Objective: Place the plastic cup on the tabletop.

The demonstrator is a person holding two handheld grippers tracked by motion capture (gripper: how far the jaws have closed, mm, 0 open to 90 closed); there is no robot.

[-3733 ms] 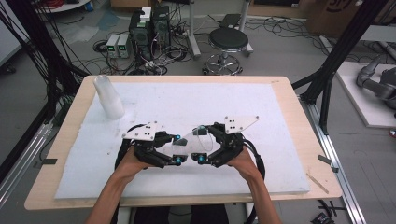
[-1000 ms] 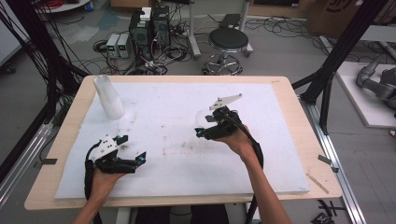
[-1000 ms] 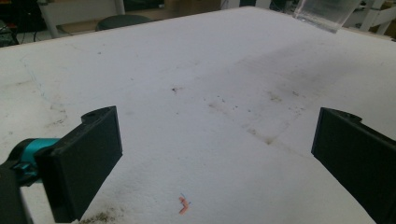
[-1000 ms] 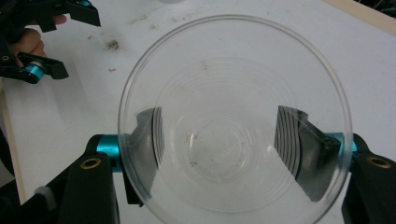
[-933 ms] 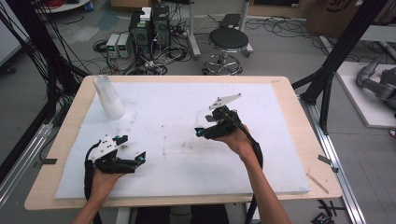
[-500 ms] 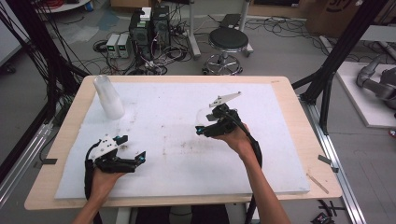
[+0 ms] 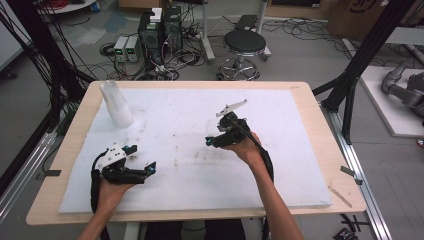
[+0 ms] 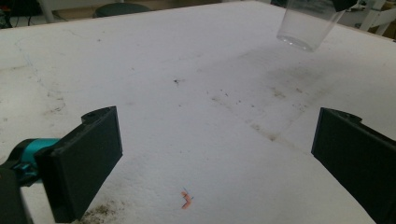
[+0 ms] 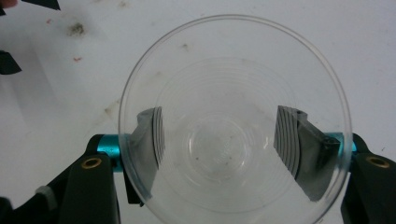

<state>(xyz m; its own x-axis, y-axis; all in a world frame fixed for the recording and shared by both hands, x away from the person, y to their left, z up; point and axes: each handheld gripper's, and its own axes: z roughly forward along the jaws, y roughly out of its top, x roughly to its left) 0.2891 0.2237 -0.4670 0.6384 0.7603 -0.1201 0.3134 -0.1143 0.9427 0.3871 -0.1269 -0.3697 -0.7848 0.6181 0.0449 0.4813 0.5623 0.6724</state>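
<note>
one clear plastic cup (image 9: 233, 126) (held aloft), one cup stack (image 7: 116, 103), two claws, one table (image 7: 320, 125)

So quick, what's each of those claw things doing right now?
Left gripper: open, holding nothing, low over the white mat.
Right gripper: shut on the clear plastic cup, held above the mat.

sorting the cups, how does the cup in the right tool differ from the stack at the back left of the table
The clear plastic cup is single, held in the air between the jaws of the right tool; the cup stack stands mouth-down on the white mat, touched by nothing. The held cup looks see-through; the stack looks taller and milkier. Both look like the same clear plastic.
</note>
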